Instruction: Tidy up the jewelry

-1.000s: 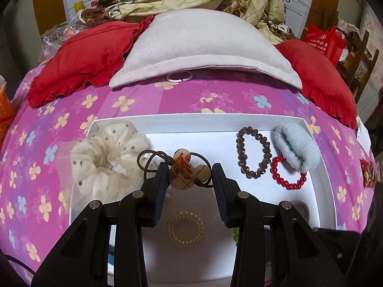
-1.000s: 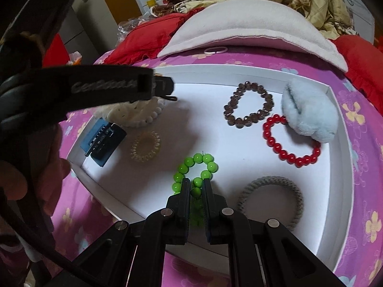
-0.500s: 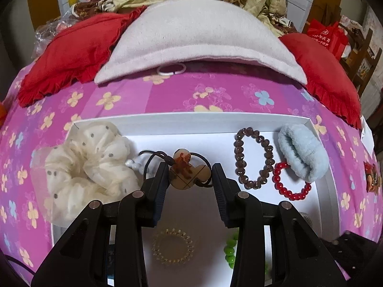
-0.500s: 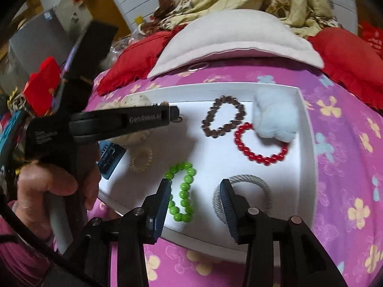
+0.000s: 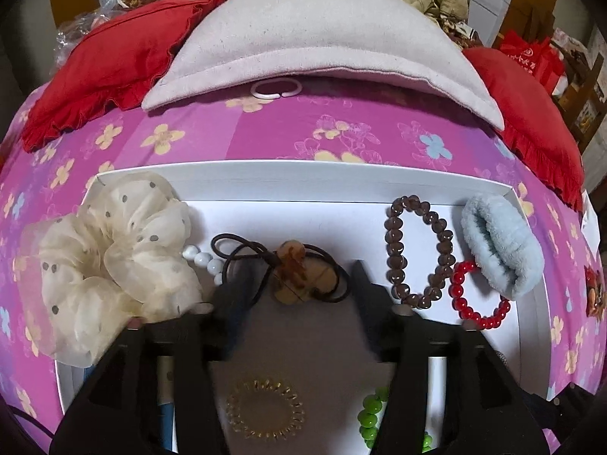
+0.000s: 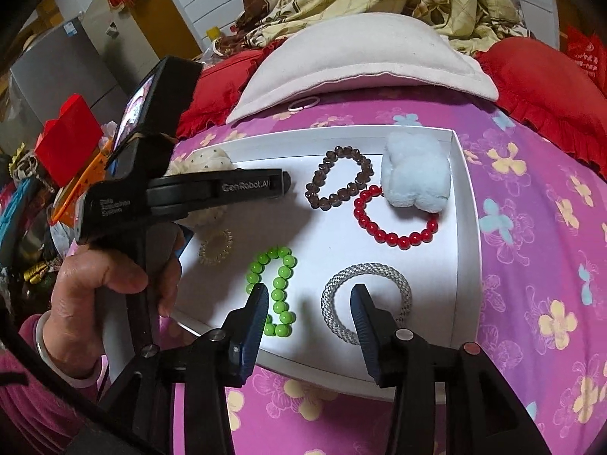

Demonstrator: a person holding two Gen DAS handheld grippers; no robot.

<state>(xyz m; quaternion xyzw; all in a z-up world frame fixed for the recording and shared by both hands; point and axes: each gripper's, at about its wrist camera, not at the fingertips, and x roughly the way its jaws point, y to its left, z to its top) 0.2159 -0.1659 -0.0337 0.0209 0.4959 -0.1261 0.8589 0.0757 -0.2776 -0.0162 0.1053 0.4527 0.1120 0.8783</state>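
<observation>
- Jewelry sits in a shallow white cardboard tray [image 5: 303, 184] on a pink flower-print bedspread [image 5: 265, 132].
- Far left in the tray: cream dotted chiffon scrunchie [image 5: 110, 261], spilling over the tray's left edge, with white beads [image 5: 206, 261] poking out beside it.
- Left gripper [image 5: 299, 292]: jaws opening, spread wide; brown elastic hair tie with a tan charm [image 5: 292, 271] lies between the tips, neither pad pressing it.
- Near edge, under that gripper: gold spiral hair coil [image 5: 265, 409], then green bead bracelet [image 6: 275, 288].
- Right gripper [image 6: 309, 305]: partly open, holding nothing, tips over the green bead bracelet and a silver mesh bangle [image 6: 366, 299].
- Right of centre: brown bead bracelet [image 5: 419, 252], red bead bracelet [image 5: 476, 295], fluffy pale-blue scrunchie [image 5: 500, 244] overlapping the red one.
- Behind the tray: white plastic ring [image 5: 277, 88], pale pillow [image 5: 322, 38], red ruffled cushions [image 5: 110, 68].
</observation>
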